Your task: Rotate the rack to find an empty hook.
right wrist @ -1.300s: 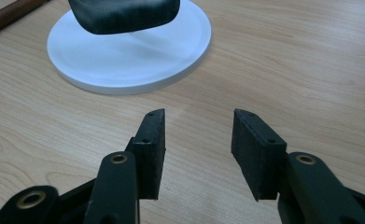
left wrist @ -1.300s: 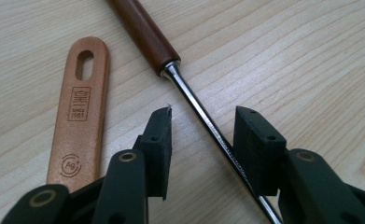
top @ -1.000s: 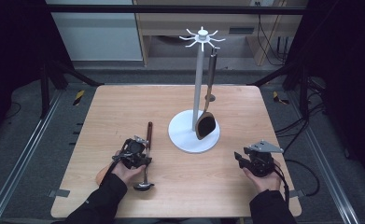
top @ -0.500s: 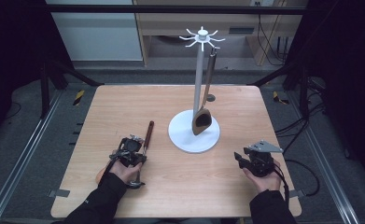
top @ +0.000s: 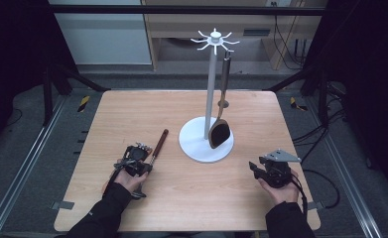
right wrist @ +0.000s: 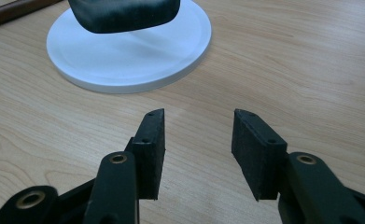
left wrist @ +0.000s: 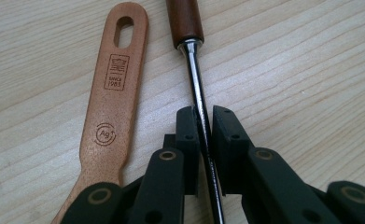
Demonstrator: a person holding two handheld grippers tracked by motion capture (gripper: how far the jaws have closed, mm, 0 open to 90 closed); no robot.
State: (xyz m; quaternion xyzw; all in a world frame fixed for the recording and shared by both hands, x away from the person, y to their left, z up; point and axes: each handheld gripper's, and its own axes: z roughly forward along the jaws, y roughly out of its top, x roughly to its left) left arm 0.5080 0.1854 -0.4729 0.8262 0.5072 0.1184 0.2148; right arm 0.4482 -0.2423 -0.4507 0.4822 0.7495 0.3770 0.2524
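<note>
A utensil with a dark brown wooden handle [top: 160,141] and a thin metal shaft [left wrist: 196,84] lies on the table, front left. My left gripper [left wrist: 206,112] is shut on that shaft just below the handle; in the high view the left gripper [top: 143,151] rests low on the wood. A light wooden handle [left wrist: 112,93] with a slotted hole lies beside the shaft. My right gripper [right wrist: 199,140] stands open with nothing between its jaws, front right [top: 253,166]. A black-headed spatula [top: 220,132] hangs from the white rack.
The white rack has a round base [top: 197,146], a tall pole [top: 211,84] and hook arms at the top. Its base [right wrist: 129,56] lies just ahead of my right gripper, with the spatula head [right wrist: 124,11] hanging over it. The table's front edge runs close behind both hands.
The left hand has shifted slightly over the utensil, and the metal head that showed near the front edge is now mostly covered by the wrist. The right gripper has stayed still.
</note>
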